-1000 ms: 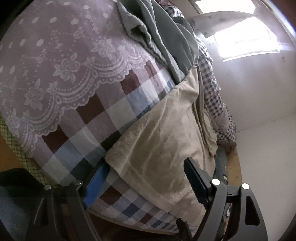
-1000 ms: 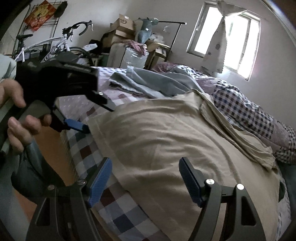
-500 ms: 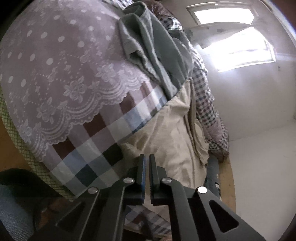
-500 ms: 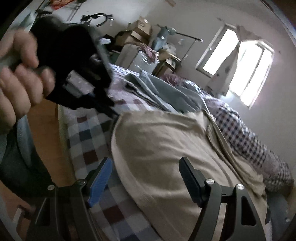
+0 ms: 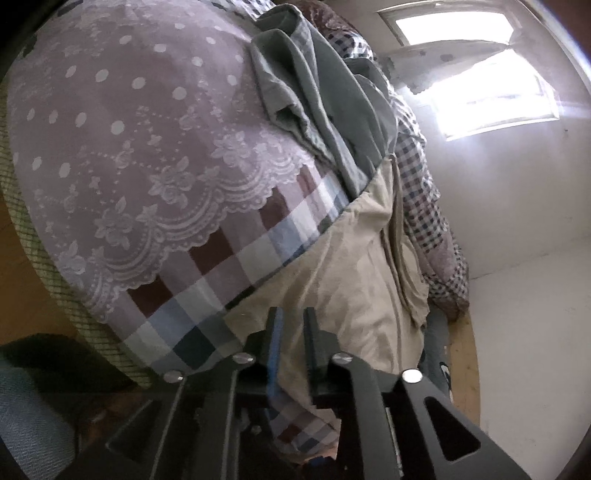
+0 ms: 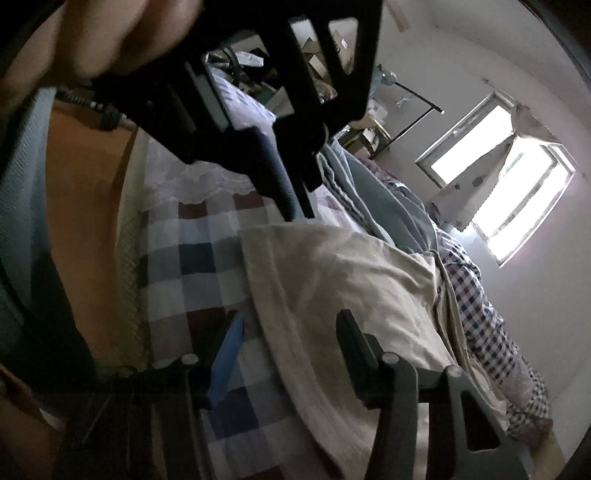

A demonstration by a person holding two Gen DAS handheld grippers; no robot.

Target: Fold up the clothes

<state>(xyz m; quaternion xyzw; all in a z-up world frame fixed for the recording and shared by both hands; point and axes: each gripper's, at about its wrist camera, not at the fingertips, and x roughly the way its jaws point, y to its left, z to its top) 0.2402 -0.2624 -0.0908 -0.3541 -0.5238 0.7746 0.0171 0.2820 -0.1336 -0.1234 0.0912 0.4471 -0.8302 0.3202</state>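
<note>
A beige garment (image 5: 351, 277) (image 6: 351, 277) lies spread on the bed's checked sheet (image 6: 184, 258). My left gripper (image 5: 291, 328) sits at its near corner with the cloth's edge pinched in the narrow gap between the fingers; its jaws are opening slightly. In the right wrist view the left gripper (image 6: 295, 210) comes down from the top, held by a hand (image 6: 92, 33), with its tips at the cloth's corner. My right gripper (image 6: 290, 343) straddles the garment's near edge. Its jaws are closing, and the pads stand apart from the cloth.
A grey-blue garment (image 5: 332, 92) (image 6: 388, 195) lies crumpled further up the bed. A lace-trimmed purple cover (image 5: 129, 129) spreads to the left, a small-check quilt (image 6: 480, 314) to the right. Wooden floor (image 6: 81, 221) runs beside the bed; a window (image 6: 498, 192) is beyond.
The left jaws went from wide apart to shut at the beige cloth's corner, then parted a little. The right gripper rolled, dropped toward the cloth's edge, and its jaws narrowed.
</note>
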